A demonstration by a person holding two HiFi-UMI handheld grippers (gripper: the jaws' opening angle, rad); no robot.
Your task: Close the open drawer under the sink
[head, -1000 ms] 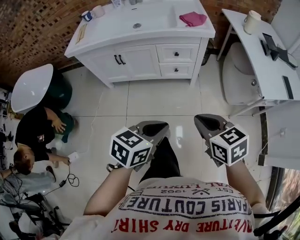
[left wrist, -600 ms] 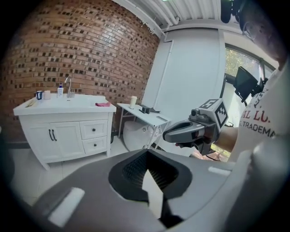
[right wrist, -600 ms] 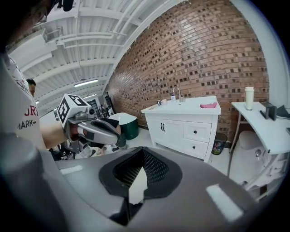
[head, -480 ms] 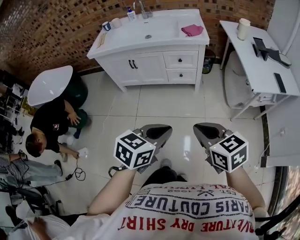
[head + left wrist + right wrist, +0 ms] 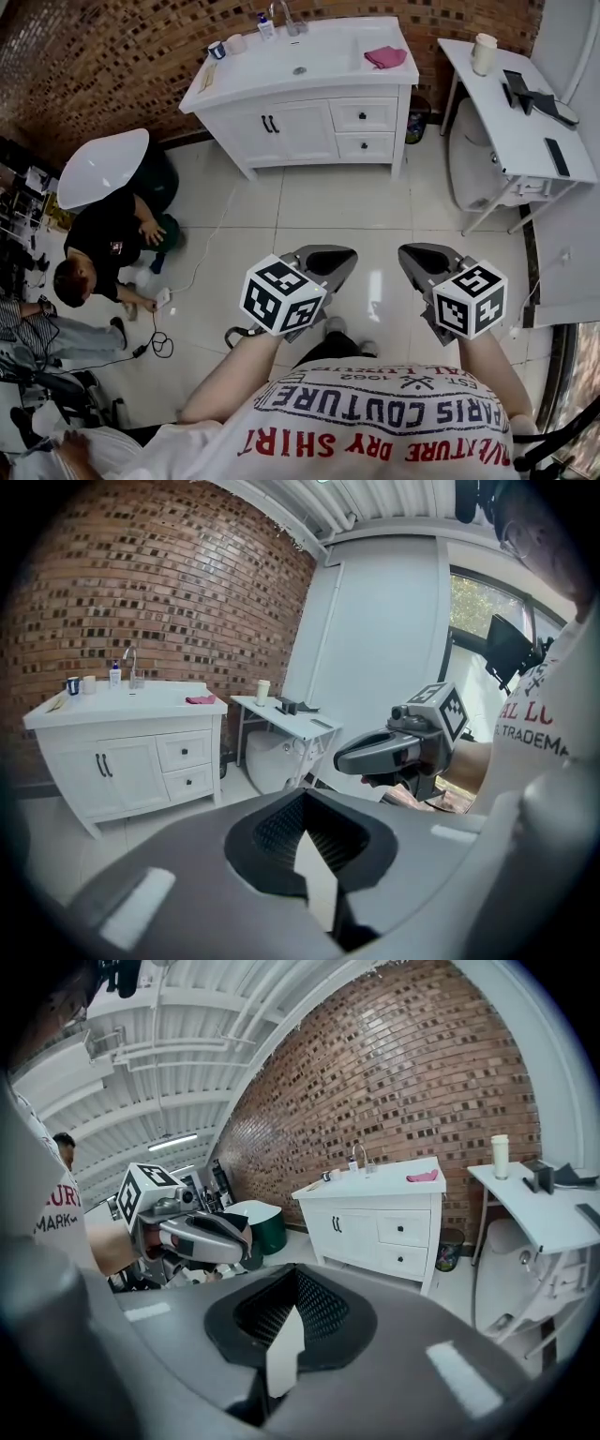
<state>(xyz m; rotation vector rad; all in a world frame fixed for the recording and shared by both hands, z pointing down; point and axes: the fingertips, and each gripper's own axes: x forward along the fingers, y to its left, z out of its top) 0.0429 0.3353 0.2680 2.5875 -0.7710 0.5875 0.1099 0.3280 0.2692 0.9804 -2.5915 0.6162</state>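
A white vanity with a sink stands against the brick wall, far ahead of me. Its two small drawers, upper and lower, sit right of the double doors, and both look flush with the front. A pink cloth lies on the counter. My left gripper and right gripper hover side by side over the tiled floor, well short of the vanity. Both are shut and hold nothing. The vanity also shows small in the left gripper view, and the vanity in the right gripper view.
A person crouches on the floor at the left beside a white basin, with a cable nearby. A white side table with a cup stands at the right, a white bowl under it.
The vanity now shows fuller and farther from me than a second ago. Both grippers drifted slightly right and down in the view and stayed shut.
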